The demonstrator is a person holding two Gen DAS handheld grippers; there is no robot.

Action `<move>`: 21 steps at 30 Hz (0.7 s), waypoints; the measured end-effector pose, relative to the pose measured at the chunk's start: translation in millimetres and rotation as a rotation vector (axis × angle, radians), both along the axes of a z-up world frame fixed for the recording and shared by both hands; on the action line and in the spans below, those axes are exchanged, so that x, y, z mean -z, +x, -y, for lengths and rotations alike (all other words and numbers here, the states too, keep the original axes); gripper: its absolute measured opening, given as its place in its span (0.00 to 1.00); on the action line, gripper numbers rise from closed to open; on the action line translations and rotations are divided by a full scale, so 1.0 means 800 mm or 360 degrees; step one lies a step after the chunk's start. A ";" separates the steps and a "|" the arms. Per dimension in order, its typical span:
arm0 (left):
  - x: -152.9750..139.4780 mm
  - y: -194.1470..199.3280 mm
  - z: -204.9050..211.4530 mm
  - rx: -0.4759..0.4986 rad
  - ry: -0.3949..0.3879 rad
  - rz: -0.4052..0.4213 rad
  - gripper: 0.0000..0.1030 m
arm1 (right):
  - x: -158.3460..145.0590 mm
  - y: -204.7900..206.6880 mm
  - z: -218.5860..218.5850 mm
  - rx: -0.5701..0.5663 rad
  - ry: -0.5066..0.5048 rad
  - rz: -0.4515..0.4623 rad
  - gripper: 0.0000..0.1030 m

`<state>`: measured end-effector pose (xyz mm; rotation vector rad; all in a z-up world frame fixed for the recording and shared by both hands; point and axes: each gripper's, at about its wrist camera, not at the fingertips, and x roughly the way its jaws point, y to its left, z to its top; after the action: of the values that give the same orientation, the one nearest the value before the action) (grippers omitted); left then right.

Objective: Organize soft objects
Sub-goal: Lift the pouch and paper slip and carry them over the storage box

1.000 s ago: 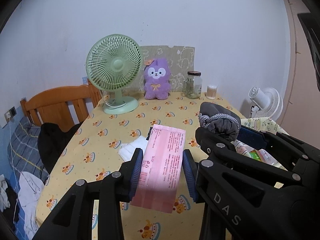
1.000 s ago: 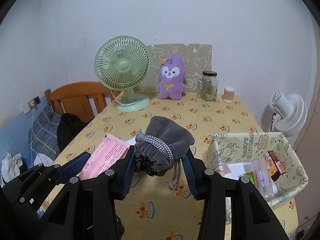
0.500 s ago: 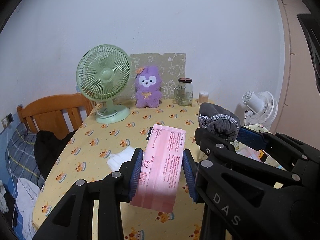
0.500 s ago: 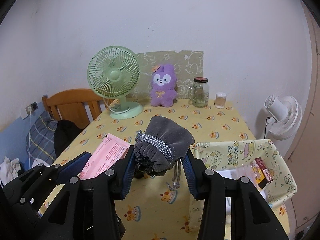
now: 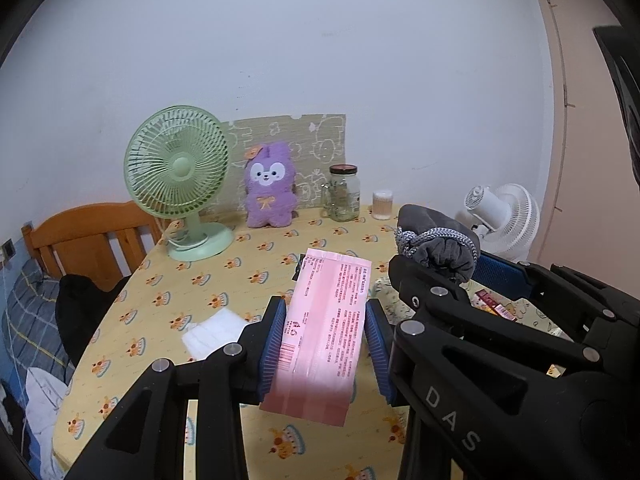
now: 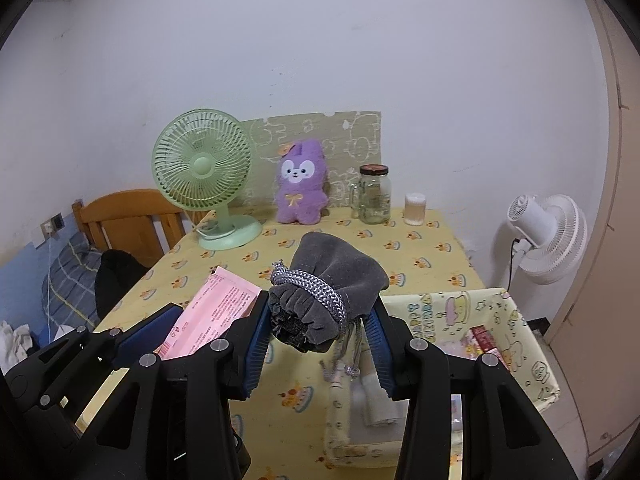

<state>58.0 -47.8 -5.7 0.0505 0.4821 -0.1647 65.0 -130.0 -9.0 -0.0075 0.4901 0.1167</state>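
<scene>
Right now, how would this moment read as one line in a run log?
left gripper: shut on pink packet | right gripper: shut on grey pouch | both above table | fabric bin at right

Two fans are in view: one green fan (image 6: 205,176) at the table's (image 6: 436,252) far left corner and one white fan (image 6: 548,236) off its right edge. Along the far edge stand one purple plush toy (image 6: 301,184), one glass jar (image 6: 374,196) and one small white container (image 6: 415,210). There is one pink packet (image 5: 328,332), one grey drawstring pouch (image 6: 332,292), one folded white cloth (image 5: 214,330), one fabric basket (image 6: 520,344) at the near right corner, and one wooden chair (image 6: 128,220).
</scene>
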 end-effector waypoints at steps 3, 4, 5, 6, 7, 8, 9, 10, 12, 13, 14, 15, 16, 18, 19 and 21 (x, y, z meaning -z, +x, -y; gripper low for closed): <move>0.000 0.002 0.010 0.0021 0.0000 0.0000 0.40 | 0.000 0.000 0.011 0.0021 0.0001 0.0002 0.47; 0.000 0.003 0.013 0.0028 -0.0001 -0.0001 0.40 | 0.000 0.000 0.014 0.0028 0.0000 0.0002 0.47; 0.000 0.004 0.017 0.0036 -0.0002 -0.0001 0.40 | 0.000 0.001 0.017 0.0034 0.0000 0.0001 0.47; 0.000 0.005 0.021 0.0044 -0.0002 -0.0001 0.40 | 0.000 0.001 0.022 0.0045 -0.0001 0.0002 0.47; 0.000 0.005 0.024 0.0051 -0.0001 -0.0002 0.40 | 0.000 0.001 0.024 0.0051 -0.0002 0.0002 0.47; 0.001 0.007 0.027 0.0056 -0.0001 -0.0003 0.40 | 0.000 0.001 0.029 0.0061 -0.0001 0.0002 0.47; 0.001 0.008 0.031 0.0066 0.0000 -0.0005 0.40 | 0.001 0.001 0.032 0.0068 -0.0001 0.0001 0.47; 0.001 0.008 0.034 0.0072 0.0000 -0.0005 0.40 | 0.001 0.002 0.035 0.0074 -0.0002 0.0001 0.47; 0.002 0.010 0.040 0.0085 -0.0003 -0.0007 0.40 | 0.001 0.003 0.042 0.0085 -0.0008 0.0004 0.47; 0.002 0.011 0.042 0.0091 -0.0004 -0.0007 0.40 | 0.001 0.004 0.045 0.0089 -0.0010 0.0004 0.47; 0.003 0.013 0.045 0.0097 -0.0006 -0.0007 0.40 | 0.001 0.005 0.048 0.0095 -0.0012 0.0004 0.47; 0.003 0.014 0.048 0.0103 -0.0008 -0.0009 0.40 | 0.001 0.006 0.051 0.0101 -0.0014 0.0003 0.47; 0.003 0.015 0.051 0.0109 -0.0009 -0.0010 0.40 | 0.001 0.007 0.054 0.0107 -0.0016 0.0003 0.47; 0.004 0.018 0.056 0.0122 -0.0010 -0.0013 0.40 | 0.002 0.009 0.061 0.0121 -0.0017 0.0001 0.47; 0.004 0.019 0.058 0.0126 -0.0011 -0.0014 0.40 | 0.002 0.010 0.063 0.0126 -0.0018 0.0000 0.47; 0.006 0.021 0.064 0.0140 -0.0010 -0.0018 0.40 | 0.004 0.011 0.070 0.0141 -0.0019 -0.0004 0.47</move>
<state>74.8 -98.9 -10.3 0.0644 0.4909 -0.2526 74.0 -186.3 -12.0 0.0029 0.4928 0.0269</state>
